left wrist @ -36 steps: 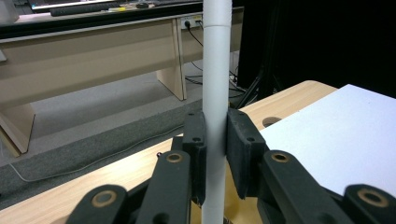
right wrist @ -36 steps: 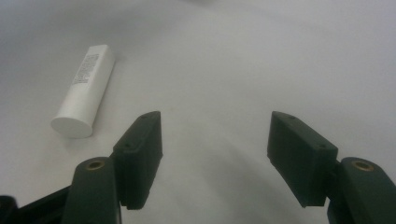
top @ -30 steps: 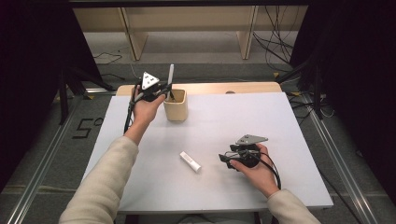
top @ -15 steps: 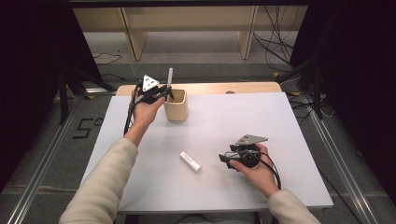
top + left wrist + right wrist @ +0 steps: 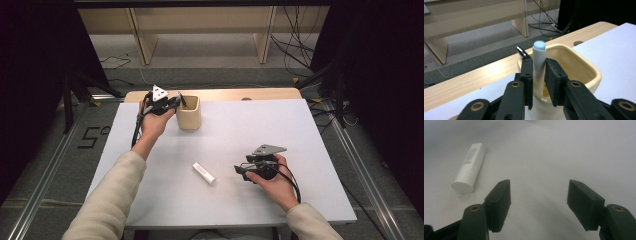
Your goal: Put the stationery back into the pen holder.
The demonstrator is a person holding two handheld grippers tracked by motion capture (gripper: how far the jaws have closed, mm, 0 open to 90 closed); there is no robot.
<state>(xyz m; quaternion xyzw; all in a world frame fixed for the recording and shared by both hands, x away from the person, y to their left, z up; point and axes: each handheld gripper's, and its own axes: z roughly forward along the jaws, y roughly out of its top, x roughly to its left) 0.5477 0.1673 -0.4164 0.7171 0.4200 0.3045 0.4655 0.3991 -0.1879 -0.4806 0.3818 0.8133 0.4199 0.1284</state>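
Note:
At the table's far left, my left gripper (image 5: 170,102) reaches over the rim of a cream cup (image 5: 190,116). It is shut on a slim white tube (image 5: 539,58), which stands upright with its lower end inside the cup (image 5: 584,68). A dark pen-like thing (image 5: 522,52) leans in the cup's back corner. A second white tube (image 5: 204,173) lies flat on the white tabletop near the middle. My right gripper (image 5: 244,171) rests low on the table to that tube's right, open with nothing between its jaws (image 5: 539,205); the lying tube (image 5: 470,166) is ahead and to the left.
The white tabletop (image 5: 300,130) ends in a wooden strip (image 5: 260,94) with a hole at the far edge. Beyond it are a wooden bench's legs and cables on the floor. Dark curtains flank both sides.
The white tube, which stood tall above the cup a second ago, has come down into the cup with my left gripper. The right gripper and the lying tube have stayed put.

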